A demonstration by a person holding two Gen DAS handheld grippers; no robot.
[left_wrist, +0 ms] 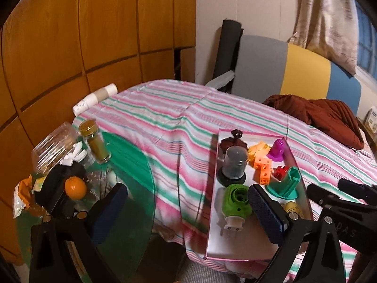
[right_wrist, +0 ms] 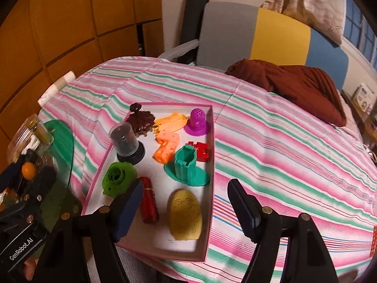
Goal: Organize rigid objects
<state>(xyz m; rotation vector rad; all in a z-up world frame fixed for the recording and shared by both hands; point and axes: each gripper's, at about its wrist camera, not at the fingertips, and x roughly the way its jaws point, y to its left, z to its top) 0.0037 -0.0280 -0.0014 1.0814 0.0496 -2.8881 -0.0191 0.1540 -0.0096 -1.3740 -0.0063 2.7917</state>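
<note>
A shallow pink-rimmed box point(right_wrist: 211, 155) lies on a bed with a striped cover point(right_wrist: 282, 146), and the small plastic pieces are all inside it: a yellow oval piece point(right_wrist: 186, 214) nearest, a dark red cylinder point(right_wrist: 148, 201) beside it, a green round piece point(right_wrist: 119, 179) at the left wall, a teal holder on a flat base point(right_wrist: 187, 166), orange cubes point(right_wrist: 166, 149), a small red part point(right_wrist: 203, 151), a purple cone point(right_wrist: 197, 121), a dark capped cylinder point(right_wrist: 126, 142) and a brown ornament point(right_wrist: 141, 116).

Both tools hover at the near end of the box. The right hand-held gripper point(right_wrist: 186, 212) is spread wide and holds nothing; the left hand-held gripper point(left_wrist: 188, 210) is likewise wide apart and empty, above the green piece point(left_wrist: 236, 200).

This fits either pieces gathered and done, or pieces waiting to be sorted out. For any pick, come straight down over one piece, close across its narrow sides, and keep clear of neighbours and the box wall.

To the left, a glass counter point(left_wrist: 132, 165) holds jars point(left_wrist: 94, 141) and an orange point(left_wrist: 75, 188).
</note>
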